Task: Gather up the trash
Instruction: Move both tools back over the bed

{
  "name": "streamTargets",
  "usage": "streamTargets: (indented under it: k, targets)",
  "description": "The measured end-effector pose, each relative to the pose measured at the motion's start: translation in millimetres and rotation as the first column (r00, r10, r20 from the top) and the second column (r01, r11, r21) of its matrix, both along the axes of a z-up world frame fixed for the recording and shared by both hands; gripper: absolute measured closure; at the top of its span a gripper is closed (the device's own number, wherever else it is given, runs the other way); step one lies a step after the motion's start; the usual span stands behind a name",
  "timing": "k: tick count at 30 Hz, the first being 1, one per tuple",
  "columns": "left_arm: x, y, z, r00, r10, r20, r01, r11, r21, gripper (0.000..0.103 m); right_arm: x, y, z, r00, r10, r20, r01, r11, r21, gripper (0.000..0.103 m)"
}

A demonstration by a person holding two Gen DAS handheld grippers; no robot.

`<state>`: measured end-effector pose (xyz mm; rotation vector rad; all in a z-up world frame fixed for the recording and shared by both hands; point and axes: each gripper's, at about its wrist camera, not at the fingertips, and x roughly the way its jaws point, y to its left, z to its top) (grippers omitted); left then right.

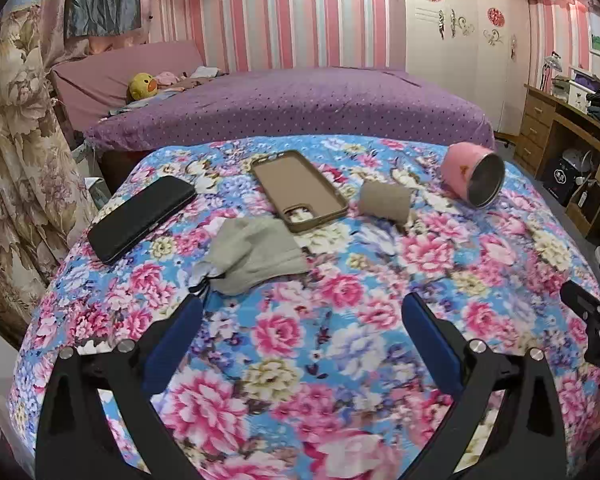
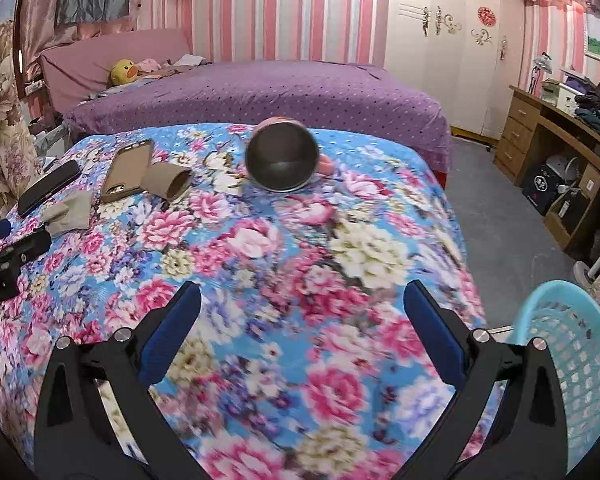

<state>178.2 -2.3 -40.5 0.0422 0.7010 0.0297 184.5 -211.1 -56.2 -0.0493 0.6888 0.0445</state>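
Cardboard tube (image 1: 385,201) lies on its side up ahead, long axis running left-right; left gripper (image 1: 302,308) looks nearer, both it and right gripper (image 2: 302,300) wide open, empty.

Printed floral cloth (image 1: 300,344) over the counter, soft and matt. Pink mug (image 1: 473,178) with dull brushed-metal inside. Smooth glossy black phone (image 1: 140,216); tan matt case (image 1: 300,190); rough grey fabric pouch (image 1: 256,254); brownish cardboard tube (image 1: 384,202). Turquoise perforated plastic basket (image 2: 572,360).
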Motion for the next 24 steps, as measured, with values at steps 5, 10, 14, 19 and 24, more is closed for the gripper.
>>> streamTargets:
  k: [5,10,14,19,24]
  targets:
    - [6,16,-6,0.999,0.014,-0.032,-0.014,1.000,-0.013,0.006,13,11,-6,1.000,0.015,-0.007,-0.015,1.000,-0.008,0.004]
    - [13,32,-12,0.998,0.042,-0.040,-0.042,0.999,-0.006,0.006,23,8,-10,1.000,0.007,-0.014,-0.007,1.000,0.005,0.004]
    - [17,45,-15,0.996,0.068,-0.050,-0.069,0.998,-0.007,0.006,31,8,-17,0.999,0.021,-0.046,-0.021,1.000,0.014,0.004]
    - [20,61,-18,0.993,0.096,-0.065,-0.098,0.995,-0.025,0.006,36,3,-17,0.999,0.003,-0.053,-0.002,1.000,0.024,0.004]
    - [35,72,-27,0.988,0.126,-0.091,-0.128,0.992,-0.012,0.006,41,-2,-15,0.999,-0.025,-0.045,0.025,1.000,0.012,0.004]
